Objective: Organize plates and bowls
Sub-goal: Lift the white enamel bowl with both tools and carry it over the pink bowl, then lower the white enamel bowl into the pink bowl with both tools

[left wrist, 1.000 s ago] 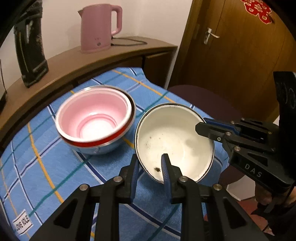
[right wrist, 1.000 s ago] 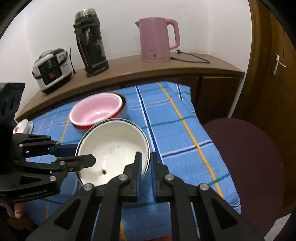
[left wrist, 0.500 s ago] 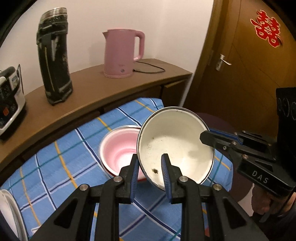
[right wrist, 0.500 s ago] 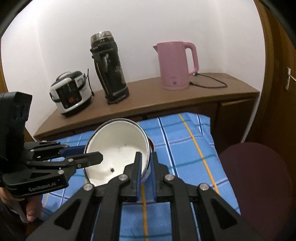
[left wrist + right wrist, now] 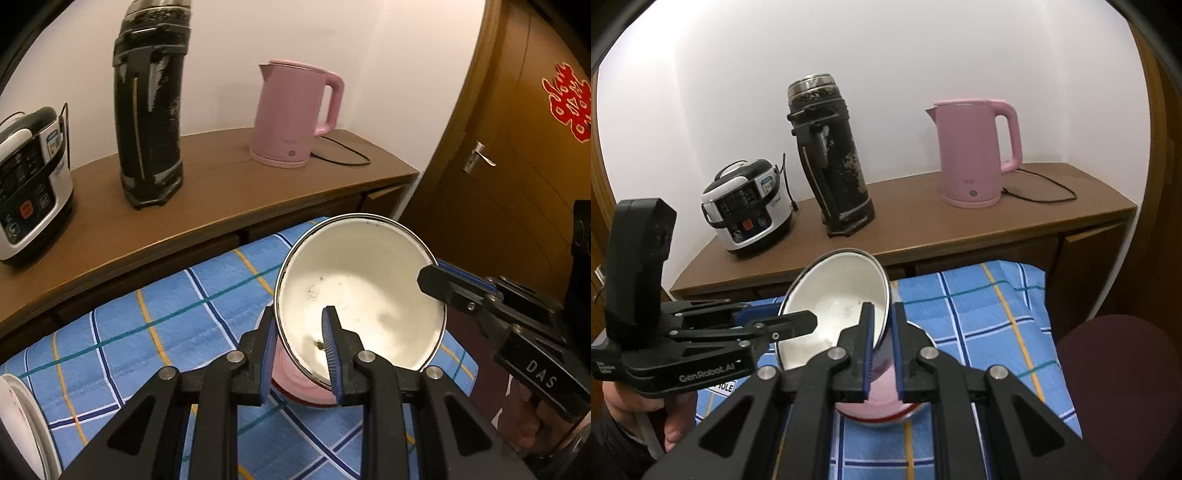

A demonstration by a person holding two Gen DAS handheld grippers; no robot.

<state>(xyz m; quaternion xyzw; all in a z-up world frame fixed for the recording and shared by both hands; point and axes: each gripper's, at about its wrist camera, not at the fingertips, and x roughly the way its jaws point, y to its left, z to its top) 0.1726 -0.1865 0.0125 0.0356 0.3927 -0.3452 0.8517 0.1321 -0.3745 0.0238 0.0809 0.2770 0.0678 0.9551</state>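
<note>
A white enamel bowl (image 5: 362, 295) with a dark rim is held in the air, tilted, by both grippers. My left gripper (image 5: 301, 350) is shut on its near rim. My right gripper (image 5: 882, 350) is shut on the opposite rim; it also shows in the left wrist view (image 5: 461, 291). The bowl also shows in the right wrist view (image 5: 827, 314). Below it a pink bowl (image 5: 882, 402) with a red rim sits on the blue checked tablecloth (image 5: 147, 332), mostly hidden; a sliver shows in the left wrist view (image 5: 291, 384).
A wooden counter (image 5: 221, 192) behind the table carries a rice cooker (image 5: 29, 184), a black thermos (image 5: 151, 103) and a pink kettle (image 5: 295, 114). A white plate edge (image 5: 22, 424) lies at the table's left. A dark red chair seat (image 5: 1119, 369) and wooden door (image 5: 524, 129) stand right.
Both grippers lifted the white bowl higher and moved it over the pink bowl, which is now mostly covered. The bowl tilted more.
</note>
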